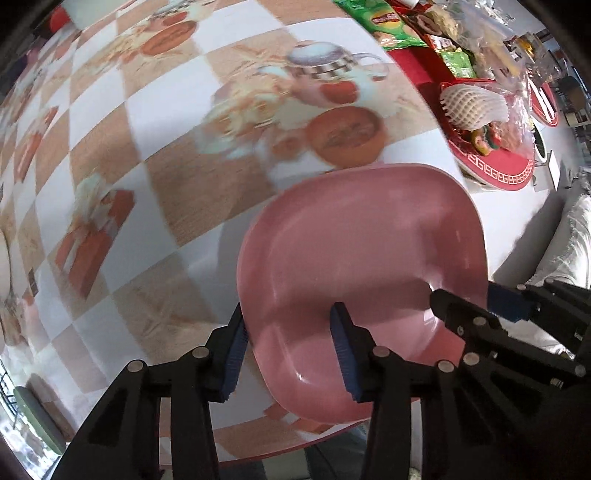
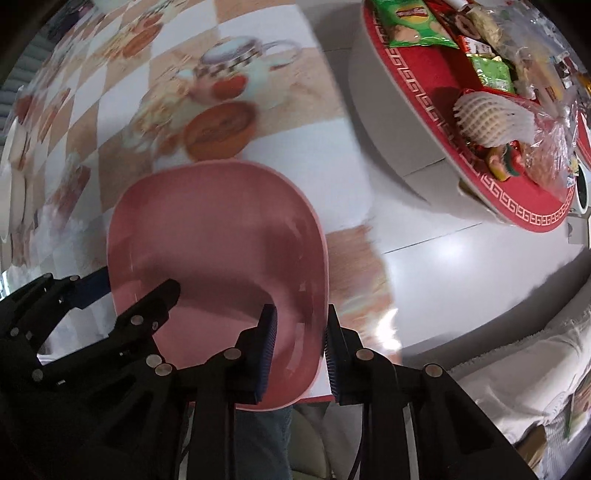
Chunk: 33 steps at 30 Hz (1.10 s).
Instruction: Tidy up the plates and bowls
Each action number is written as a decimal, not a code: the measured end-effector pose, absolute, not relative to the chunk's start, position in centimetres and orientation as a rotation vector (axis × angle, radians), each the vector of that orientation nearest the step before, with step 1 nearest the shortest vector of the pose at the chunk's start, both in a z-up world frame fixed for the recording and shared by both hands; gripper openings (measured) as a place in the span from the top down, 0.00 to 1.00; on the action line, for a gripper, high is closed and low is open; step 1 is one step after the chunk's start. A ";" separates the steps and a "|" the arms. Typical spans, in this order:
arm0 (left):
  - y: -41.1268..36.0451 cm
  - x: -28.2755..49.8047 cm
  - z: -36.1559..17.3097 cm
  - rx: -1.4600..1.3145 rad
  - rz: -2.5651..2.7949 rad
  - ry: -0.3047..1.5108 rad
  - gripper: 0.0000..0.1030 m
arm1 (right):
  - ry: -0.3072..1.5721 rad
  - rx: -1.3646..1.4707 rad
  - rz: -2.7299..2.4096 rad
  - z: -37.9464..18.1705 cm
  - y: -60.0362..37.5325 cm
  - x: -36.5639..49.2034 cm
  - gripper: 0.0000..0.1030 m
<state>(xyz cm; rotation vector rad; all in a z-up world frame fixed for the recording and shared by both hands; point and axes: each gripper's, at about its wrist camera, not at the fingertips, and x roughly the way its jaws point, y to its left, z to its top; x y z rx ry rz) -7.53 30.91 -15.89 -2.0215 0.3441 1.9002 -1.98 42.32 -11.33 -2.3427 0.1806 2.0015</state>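
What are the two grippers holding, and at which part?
Both hold the pink plate: the left gripper clamps its left rim, the right gripper its right rim.

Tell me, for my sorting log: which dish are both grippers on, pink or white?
The pink plate: left gripper and right gripper straddle its opposite rims. The white dishes lie apart, untouched.

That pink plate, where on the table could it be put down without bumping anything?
The pink plate, gripped by both tools, has bare patterned tablecloth to its left and beyond it. To the right it is crowded: the red tray is heaped with snack packets and a foam-netted fruit.
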 end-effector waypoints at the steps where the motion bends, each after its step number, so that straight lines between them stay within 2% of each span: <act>1: 30.3 -7.5 -15.8 -2.022 1.903 0.343 0.54 | 0.189 -2.347 1.998 -11.4 41.7 -1.9 0.73; 17: 18.5 -6.9 -16.4 -2.033 1.998 0.290 0.54 | 0.075 -2.428 2.033 -12.4 28.7 -2.0 0.73; 33: 0.5 -3.9 -16.7 -2.163 2.142 0.102 0.52 | -0.163 -2.562 2.112 -13.0 11.7 -1.5 0.73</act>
